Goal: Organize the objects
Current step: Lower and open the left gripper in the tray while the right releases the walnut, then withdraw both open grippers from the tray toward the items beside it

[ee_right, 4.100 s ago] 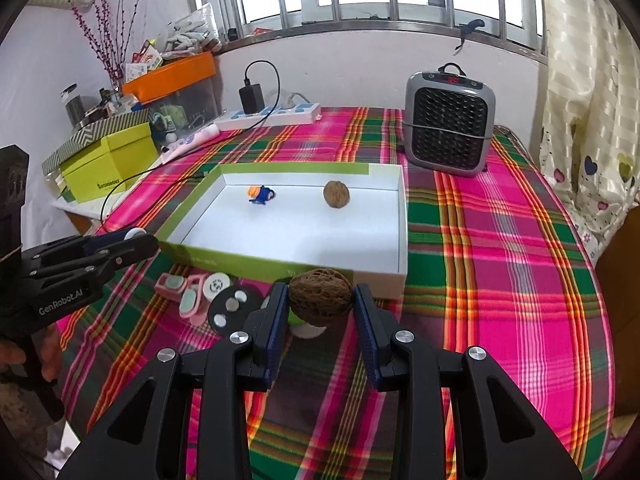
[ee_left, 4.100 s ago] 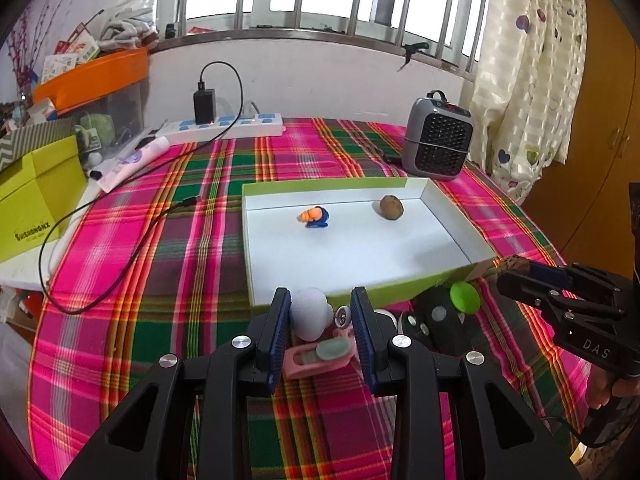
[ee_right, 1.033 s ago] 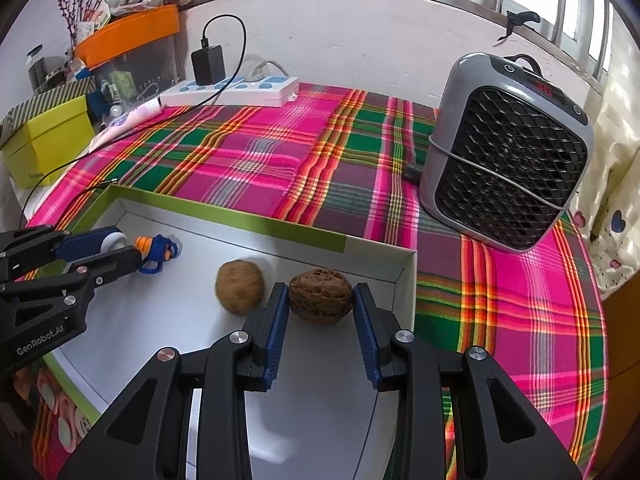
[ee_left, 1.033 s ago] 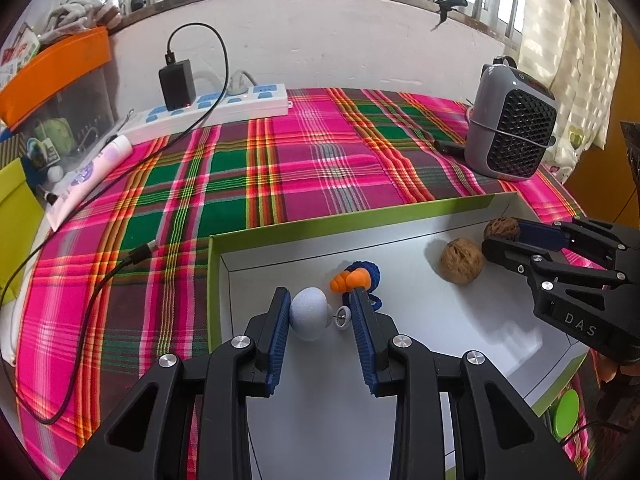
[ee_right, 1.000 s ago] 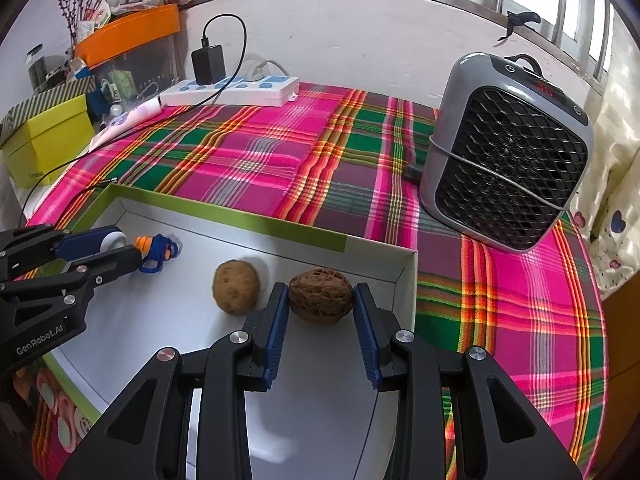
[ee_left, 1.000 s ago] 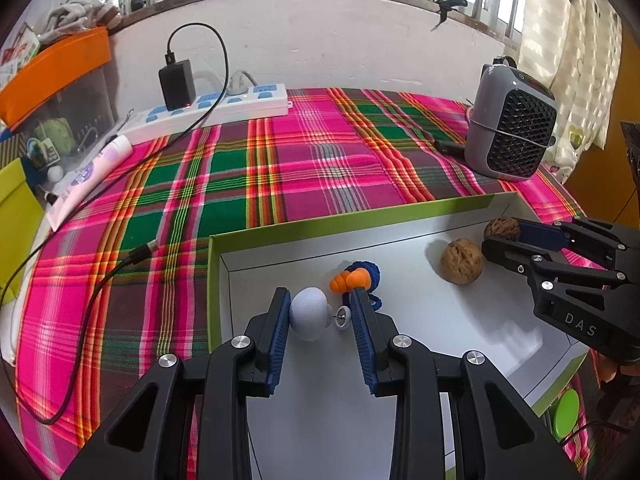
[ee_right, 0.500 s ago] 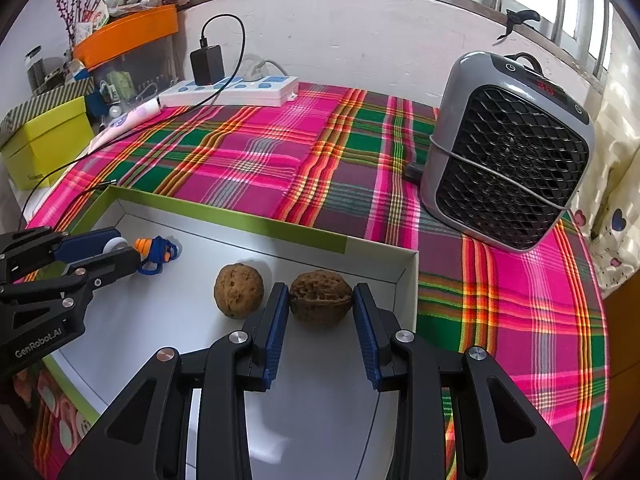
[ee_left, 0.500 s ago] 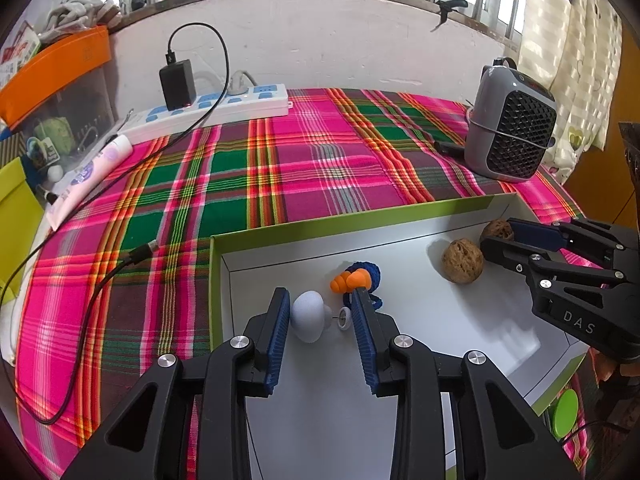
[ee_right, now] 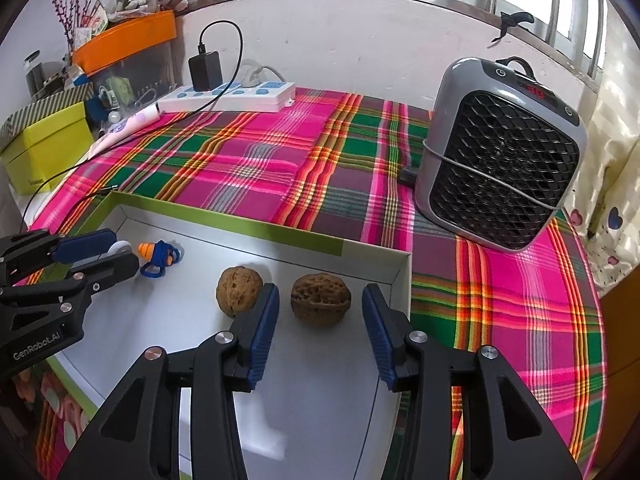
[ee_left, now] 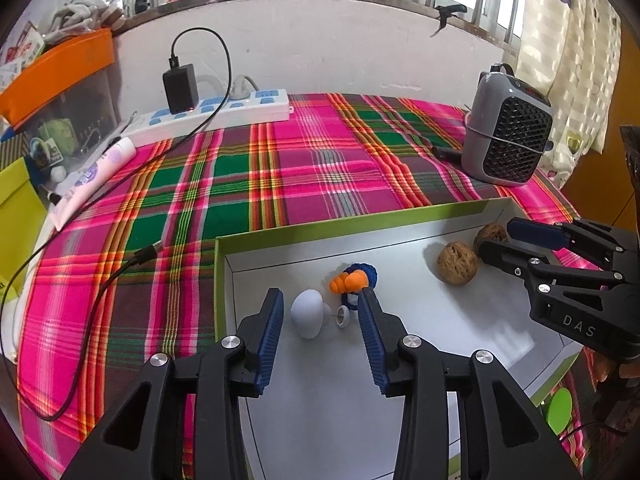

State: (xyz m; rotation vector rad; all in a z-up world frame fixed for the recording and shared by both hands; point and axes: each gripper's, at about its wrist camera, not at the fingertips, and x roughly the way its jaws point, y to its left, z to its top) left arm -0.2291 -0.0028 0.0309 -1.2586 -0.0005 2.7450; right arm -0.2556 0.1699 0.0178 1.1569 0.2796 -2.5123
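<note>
A white box lid with a green rim (ee_left: 360,220) (ee_right: 224,216) lies on the plaid tablecloth. My left gripper (ee_left: 320,312) is open over its left part; a pale egg-shaped toy (ee_left: 306,314) lies on the floor between the fingers, untouched. An orange and blue toy (ee_left: 354,280) (ee_right: 160,260) sits just beyond. My right gripper (ee_right: 318,306) is open; a dark walnut (ee_right: 320,300) rests between its fingers near the right wall. A lighter walnut (ee_right: 239,290) (ee_left: 457,269) lies to its left.
A grey fan heater (ee_right: 500,160) stands behind the box at the right. A power strip with a charger (ee_left: 216,114) and cable lie at the back. A yellow-green box (ee_right: 44,144) and clutter sit at the left. A green disc (ee_left: 560,404) lies outside the box's right corner.
Both grippers have opened. The egg-shaped toy and the dark walnut were let go and now rest on the box floor.
</note>
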